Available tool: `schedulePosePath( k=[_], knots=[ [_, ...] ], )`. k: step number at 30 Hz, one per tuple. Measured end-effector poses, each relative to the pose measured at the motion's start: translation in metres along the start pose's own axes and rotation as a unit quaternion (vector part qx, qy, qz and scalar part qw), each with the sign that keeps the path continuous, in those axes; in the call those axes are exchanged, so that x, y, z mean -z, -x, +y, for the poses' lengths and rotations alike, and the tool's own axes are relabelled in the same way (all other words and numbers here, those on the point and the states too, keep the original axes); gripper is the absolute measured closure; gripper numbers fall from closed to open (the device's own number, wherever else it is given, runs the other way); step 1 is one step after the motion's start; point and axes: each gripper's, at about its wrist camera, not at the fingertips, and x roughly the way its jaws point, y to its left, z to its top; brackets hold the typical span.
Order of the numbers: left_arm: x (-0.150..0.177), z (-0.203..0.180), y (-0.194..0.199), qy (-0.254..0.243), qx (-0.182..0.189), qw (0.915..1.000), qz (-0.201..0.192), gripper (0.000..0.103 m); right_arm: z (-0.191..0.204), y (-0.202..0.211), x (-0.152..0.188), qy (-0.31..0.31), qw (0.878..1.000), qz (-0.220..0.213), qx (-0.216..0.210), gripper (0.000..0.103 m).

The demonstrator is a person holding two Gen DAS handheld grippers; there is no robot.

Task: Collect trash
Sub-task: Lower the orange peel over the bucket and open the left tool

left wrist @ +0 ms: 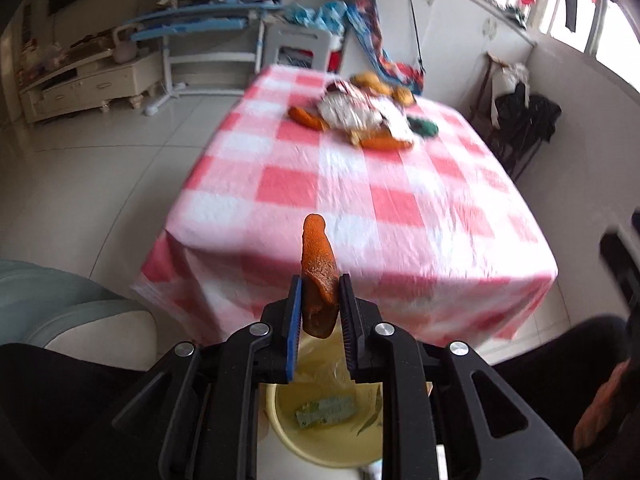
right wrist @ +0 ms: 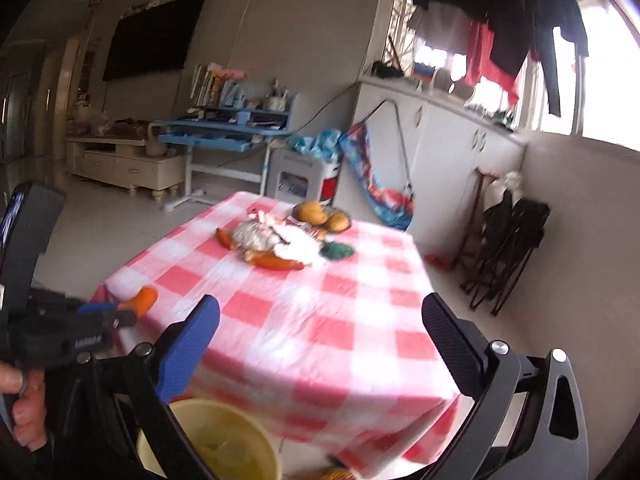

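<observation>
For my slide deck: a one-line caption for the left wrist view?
Left tool grips orange peel above the yellow bin, checkered table beyond.

Your yellow plastic bucket [left wrist: 288, 432] sits below the checked-cloth table's [left wrist: 360, 200] near edge; the trash pile [left wrist: 360, 116] lies at its far end.

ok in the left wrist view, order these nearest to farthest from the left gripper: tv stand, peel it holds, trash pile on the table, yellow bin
1. Peel, clamped in the left gripper.
2. Yellow bin, just below the gripper.
3. Trash pile, at the table's far end.
4. TV stand, across the floor at far left.
</observation>
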Motion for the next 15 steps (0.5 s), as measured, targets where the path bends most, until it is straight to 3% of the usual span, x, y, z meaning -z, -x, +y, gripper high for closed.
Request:
schedulePosePath(
  k=[4, 6, 8, 9, 15],
  knots=[
    [0.024, -0.027, -0.035, -0.069, 0.020, 0.9909, 0.114, 0.086, -0.012, -0.018, 0.008, -0.046, 0.998, 0.039, -0.034, 0.006],
    [0.031, -0.036, -0.037, -0.091, 0.019, 0.9883, 0.121, 0.081, -0.015, -0.018, 0.014, -0.057, 0.996, 0.054, -0.045, 0.006],
    [0.030, -0.039, -0.032, -0.097, 0.019, 0.9892, 0.108, 0.063, -0.018, -0.013, 0.014, -0.057, 0.996, 0.049, -0.046, 0.006],
    [0.028, -0.037, -0.028, -0.092, 0.021, 0.9908, 0.098, 0.059, -0.017, -0.012, 0.015, -0.056, 0.996, 0.048, -0.047, 0.006],
    [0.005, -0.014, -0.001, -0.021, 0.046, 0.9986, 0.017, 0.053, -0.006, -0.017, 0.017, -0.040, 0.995, 0.063, -0.068, 0.006]
  ],
)
